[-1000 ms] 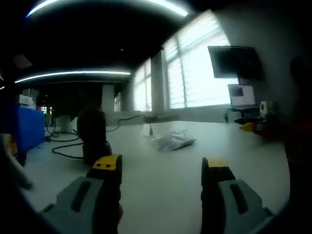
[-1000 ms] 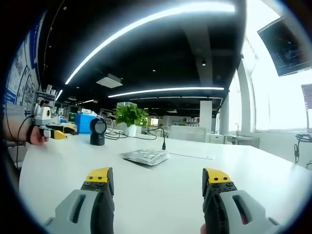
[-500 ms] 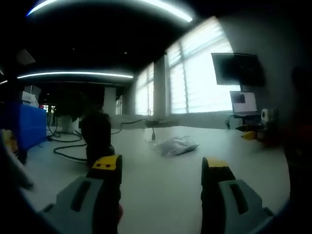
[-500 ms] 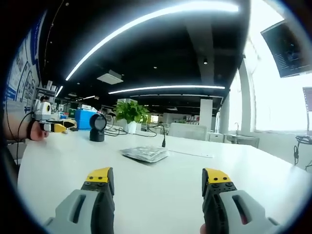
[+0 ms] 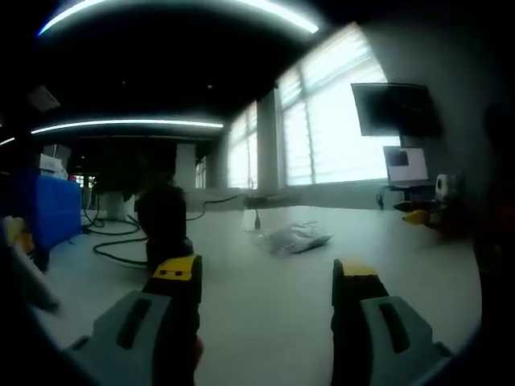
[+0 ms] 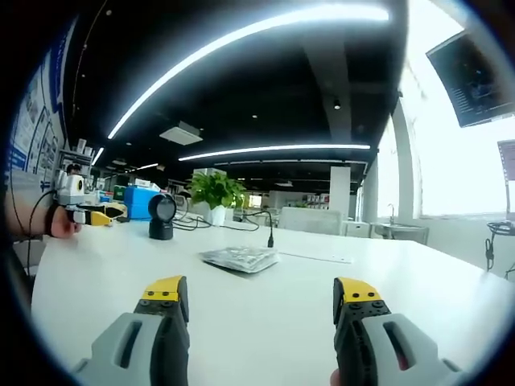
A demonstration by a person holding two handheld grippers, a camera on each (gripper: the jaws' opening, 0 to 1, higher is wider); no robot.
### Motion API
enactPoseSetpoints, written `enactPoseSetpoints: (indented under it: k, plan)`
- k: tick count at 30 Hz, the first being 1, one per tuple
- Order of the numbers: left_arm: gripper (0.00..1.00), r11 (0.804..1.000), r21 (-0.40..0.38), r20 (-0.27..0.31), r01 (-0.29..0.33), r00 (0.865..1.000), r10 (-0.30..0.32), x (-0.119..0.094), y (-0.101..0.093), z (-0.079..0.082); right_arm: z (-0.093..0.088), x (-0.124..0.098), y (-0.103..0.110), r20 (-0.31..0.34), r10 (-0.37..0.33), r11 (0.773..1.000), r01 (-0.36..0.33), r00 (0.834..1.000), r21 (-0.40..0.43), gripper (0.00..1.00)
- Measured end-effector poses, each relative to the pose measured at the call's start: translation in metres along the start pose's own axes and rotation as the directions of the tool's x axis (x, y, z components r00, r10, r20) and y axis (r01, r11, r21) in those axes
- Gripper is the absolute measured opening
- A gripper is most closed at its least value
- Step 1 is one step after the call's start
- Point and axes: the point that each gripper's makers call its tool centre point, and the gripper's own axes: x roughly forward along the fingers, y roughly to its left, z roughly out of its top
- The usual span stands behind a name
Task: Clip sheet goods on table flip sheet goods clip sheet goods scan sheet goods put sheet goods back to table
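Broad white desk point(image 6: 265, 322), also seen as point(image 5: 265, 322), carrying everything, with tall bright windows point(image 5: 330, 121) behind it in the left gripper view and long ceiling light strips point(image 6: 241, 36) overhead in the right gripper view. Dark wall screen point(image 5: 396, 108) up beside the windows, small laptop point(image 5: 406, 166) below it.

Left gripper point(image 5: 265, 281) low over the desk, jaws wide apart, nothing between them; same gripper at far left of the right gripper view point(image 6: 95, 214), held in a hand point(image 6: 60, 225). Right gripper point(image 6: 265, 297) likewise low over the desk, jaws wide apart and empty; its yellow tip at far right of the left gripper view.

Potted plant point(image 6: 213, 193) at the far side of the desk. Dark scanner point(image 5: 163, 225), also point(image 6: 162, 216), standing upright on the desk, black cable point(image 5: 121, 245) trailing beside it.

Sheet goods point(image 6: 240, 258), a flat clear packet, lying on the desk well ahead of both grippers, touched by neither; crumpled-looking in the left gripper view point(image 5: 291, 238), right of the scanner.
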Motion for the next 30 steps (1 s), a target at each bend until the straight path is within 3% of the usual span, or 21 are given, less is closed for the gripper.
enactPoseSetpoints:
  k: [16,30]
  plan:
    - [0.58,1.0,-0.018,0.0,-0.016,1.0,0.016,-0.0006,0.0019,0.001,0.0004,0.0002,-0.0004,0.006,0.005,1.0,-0.005,1.0,0.003,0.67]
    - [0.58,1.0,0.012,-0.014,-0.011,1.0,0.011,0.0005,-0.0014,-0.0007,0.0011,0.0007,0.0024,0.008,0.018,1.0,-0.018,1.0,-0.004,0.68]
